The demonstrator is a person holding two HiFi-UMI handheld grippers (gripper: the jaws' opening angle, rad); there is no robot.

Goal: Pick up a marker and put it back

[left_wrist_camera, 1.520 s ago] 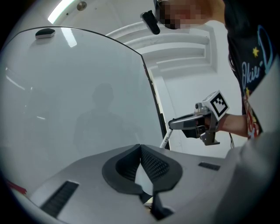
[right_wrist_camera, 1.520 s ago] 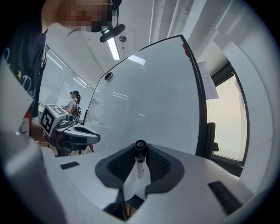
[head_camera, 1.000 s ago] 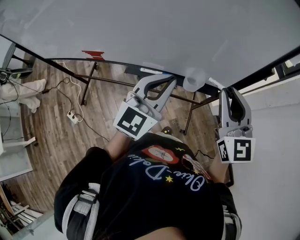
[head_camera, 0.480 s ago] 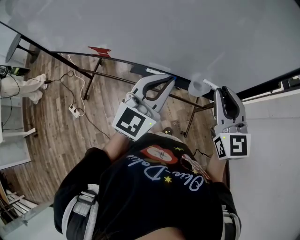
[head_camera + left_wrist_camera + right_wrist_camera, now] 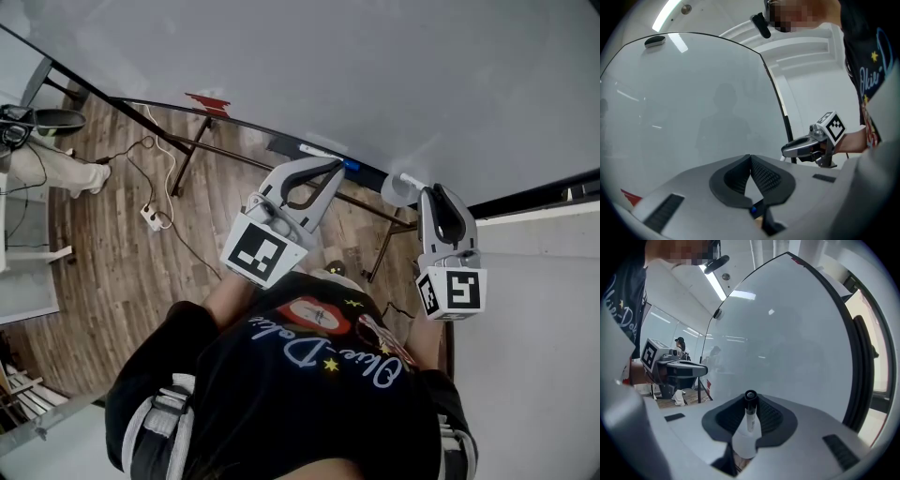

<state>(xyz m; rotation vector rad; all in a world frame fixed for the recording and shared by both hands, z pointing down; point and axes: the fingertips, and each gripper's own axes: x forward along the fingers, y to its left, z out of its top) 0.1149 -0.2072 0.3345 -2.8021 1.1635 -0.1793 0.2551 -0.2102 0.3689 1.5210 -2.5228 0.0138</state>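
Observation:
A white marker with a black cap (image 5: pixel 749 416) stands between the pads of my right gripper (image 5: pixel 750 401), which is shut on it. From the head view the right gripper (image 5: pixel 424 192) points at the lower right edge of the whiteboard (image 5: pixel 375 75), and the marker's tip (image 5: pixel 406 178) pokes out ahead of it. My left gripper (image 5: pixel 330 169) is to its left at the board's lower edge, with its fingertips touching. In the left gripper view the left gripper (image 5: pixel 750 159) is shut with nothing between the pads. Another white marker (image 5: pixel 314 150) and a blue piece (image 5: pixel 350 166) lie along the board's ledge.
A red piece (image 5: pixel 208 101) sits on the ledge further left. A pale round thing (image 5: pixel 394 190) shows by the right gripper's tip. The stand's dark legs (image 5: pixel 183 159), a power strip (image 5: pixel 155 217) and cables are on the wooden floor below. A white wall (image 5: pixel 534 309) is at the right.
The right gripper has come down and left with the marker, closer to the board's lower edge. The left gripper has shifted slightly along the ledge.

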